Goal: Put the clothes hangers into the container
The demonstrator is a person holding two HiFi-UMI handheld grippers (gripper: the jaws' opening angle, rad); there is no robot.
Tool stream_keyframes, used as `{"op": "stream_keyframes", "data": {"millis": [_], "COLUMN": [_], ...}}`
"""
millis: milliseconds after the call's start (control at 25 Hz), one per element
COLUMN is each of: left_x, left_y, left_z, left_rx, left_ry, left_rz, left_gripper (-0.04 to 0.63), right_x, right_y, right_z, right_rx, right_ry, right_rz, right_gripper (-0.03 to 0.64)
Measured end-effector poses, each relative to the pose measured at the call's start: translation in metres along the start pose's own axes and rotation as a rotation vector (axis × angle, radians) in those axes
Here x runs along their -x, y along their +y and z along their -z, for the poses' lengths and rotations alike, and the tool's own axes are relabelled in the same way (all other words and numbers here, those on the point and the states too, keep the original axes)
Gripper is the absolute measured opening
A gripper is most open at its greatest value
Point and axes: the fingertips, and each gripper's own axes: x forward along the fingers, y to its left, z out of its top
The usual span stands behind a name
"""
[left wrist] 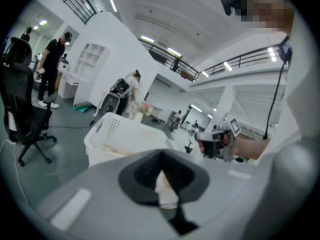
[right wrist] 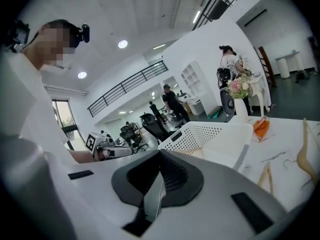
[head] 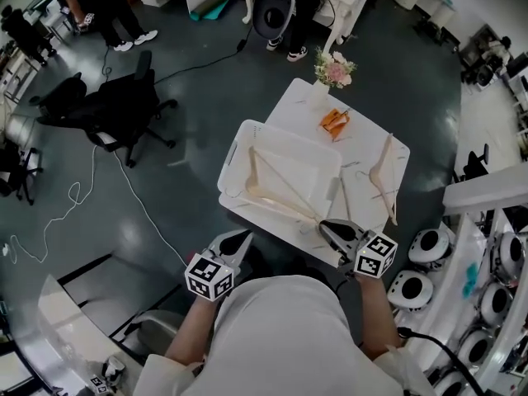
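The right tongs [right wrist: 155, 196] are shut tight, and there is nothing between them. The left tongs [left wrist: 167, 189] are only a tiny bit apart. Just a thin pale slit shows between them, and they hold nothing. From the head view, both tongs are up in front of the person, close to the near edge of the white counter [head: 363, 143]. The left ones are off the near left corner of the counter and the right ones are by its near right side. A white container [head: 233, 159] with little holes in its walls sits on the left part of the counter. Light wooden hangers [head: 276, 196] lie inside it, flat on the bottom. One long one runs slantwise to the near right corner, and its end comes close to the right tongs. I cannot tell if it touches them. Another wooden hanger [head: 382, 174] lies on the counter to the right of the container, outside it and well apart from both tongs. A small orange thing [head: 334, 122] lies on the counter just past the container. At the far corner stands a bunch of pink and white flowers [head: 334, 68]. On the dark floor to the left there is a black office chair [head: 124, 106] and a white cable [head: 115, 180] that curls across the floor. Some people stand at the far end of the room.
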Motion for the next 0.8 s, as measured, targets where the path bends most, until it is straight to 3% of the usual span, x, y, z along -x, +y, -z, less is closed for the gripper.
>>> {"op": "stream_keyframes", "data": {"millis": [280,440,800], "left_x": [-0.006,-0.008,-0.017], "left_y": [-0.020,-0.030,-0.034], "left_z": [-0.010,-0.014,0.005], "left_rx": [-0.047,-0.030,-0.050], "left_ry": [-0.021,-0.038,0.032], "left_rz": [0.056,0.102,0.140], "left_gripper": [0.002,0.002,0.003], "right_x": [0.015,0.019,0.037], "right_y": [0.002,0.004,0.004], "right_z": [0.011,0.017,0.029], "right_rx": [-0.055,-0.038,-0.024], "right_ry": [-0.075,-0.070,-0.068], "right_rz": [0.048,0.057,0.123], "right_gripper": [0.003,0.003,0.003]}}
